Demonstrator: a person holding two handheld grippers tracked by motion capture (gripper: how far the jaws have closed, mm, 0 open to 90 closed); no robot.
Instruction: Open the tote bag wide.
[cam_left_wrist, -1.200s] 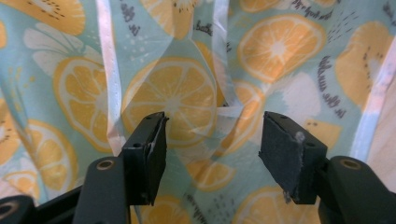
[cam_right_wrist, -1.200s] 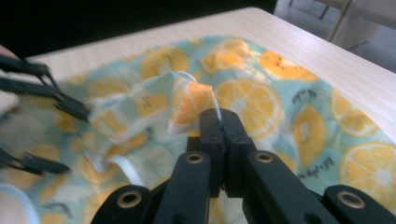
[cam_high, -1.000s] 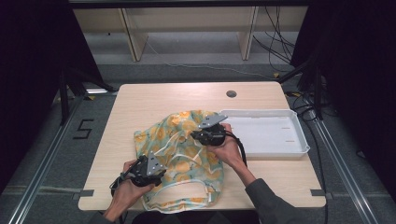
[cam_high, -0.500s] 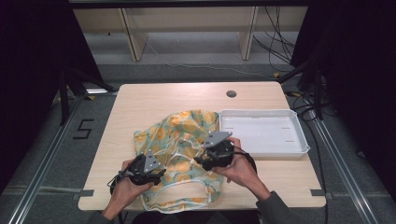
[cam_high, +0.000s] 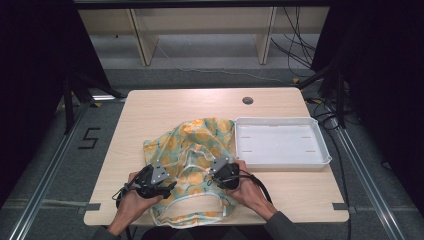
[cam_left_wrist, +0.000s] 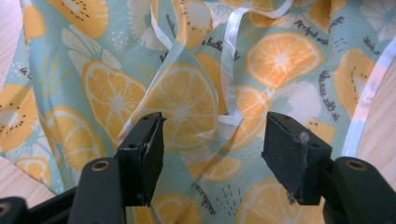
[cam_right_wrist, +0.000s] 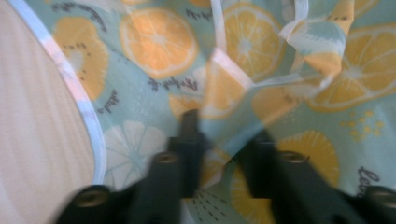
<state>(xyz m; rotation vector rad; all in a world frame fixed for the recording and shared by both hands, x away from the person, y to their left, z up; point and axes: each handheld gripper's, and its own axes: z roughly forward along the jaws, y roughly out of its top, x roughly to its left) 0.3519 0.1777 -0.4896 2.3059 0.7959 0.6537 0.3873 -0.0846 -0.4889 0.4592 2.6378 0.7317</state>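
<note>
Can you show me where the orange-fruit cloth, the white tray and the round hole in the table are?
Cloth (cam_high: 200, 145): high view, its patterned middle.
White tray (cam_high: 280, 121): high view, its far rim.
Round hole (cam_high: 247, 100): high view, its dark centre.

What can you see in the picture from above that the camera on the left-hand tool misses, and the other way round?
From above, the high view takes in the whole table, the white tray at the cloth's right, both hands, and the right gripper on the cloth's near right part. The left gripper view, up close, gives the small black writing printed between the orange slices, the thin white ribbon lying across the fabric, and the left gripper with its jaws standing apart over the cloth, nothing pinched. Both share the fruit-print cloth with its white edging and a bit of wooden tabletop.
</note>
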